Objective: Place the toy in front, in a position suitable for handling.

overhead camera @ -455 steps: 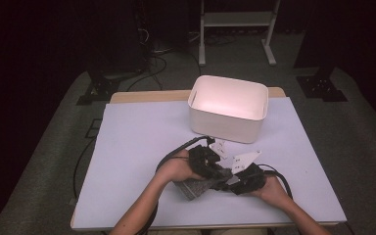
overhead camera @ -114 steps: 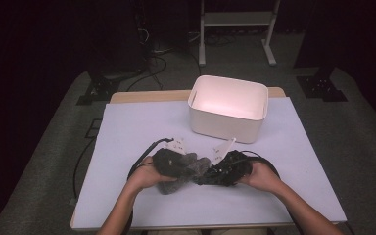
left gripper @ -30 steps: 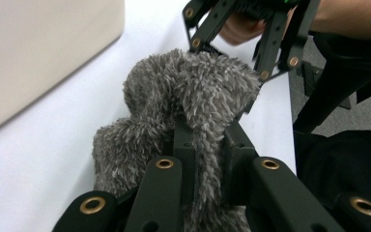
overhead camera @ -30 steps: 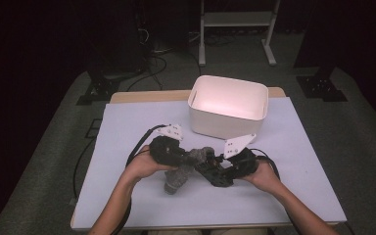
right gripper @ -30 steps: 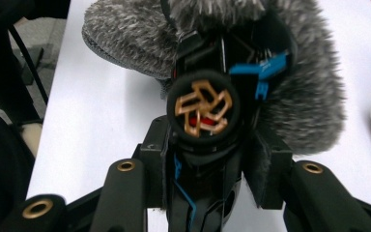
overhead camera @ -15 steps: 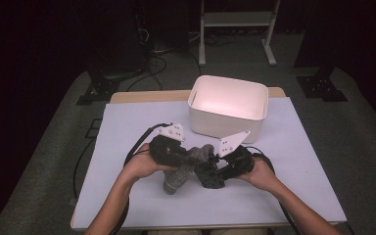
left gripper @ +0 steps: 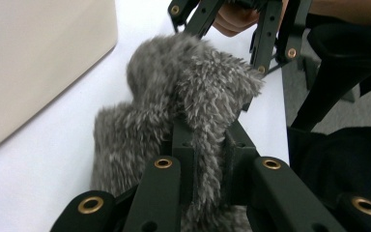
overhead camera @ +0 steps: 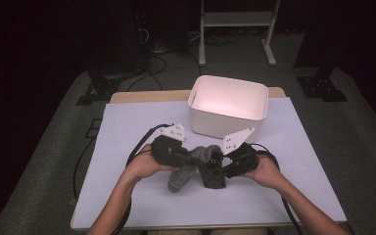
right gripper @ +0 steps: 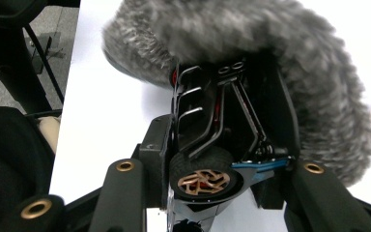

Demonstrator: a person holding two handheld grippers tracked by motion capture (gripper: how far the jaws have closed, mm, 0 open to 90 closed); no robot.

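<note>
Grey fuzzy fabric cover [overhead camera: 186, 169] hangs between the two tools above the white table [overhead camera: 127, 127], near its front edge, draped partly over a small black toy car with bronze-spoked wheels [right gripper: 222, 145]. In the left gripper view, the left tool [left gripper: 207, 159] has its jaws pinched nearly together on a fold of the grey fleece, which bunches up ahead of them. In the right gripper view, the right tool [right gripper: 217, 193] grips the toy car's body about half open, a wheel sitting between the jaws and the fleece wrapped over the car's far end. Both hands hold the tools close together in the high view. A white rectangular plastic bin [overhead camera: 227, 105] stands just behind them.
</note>
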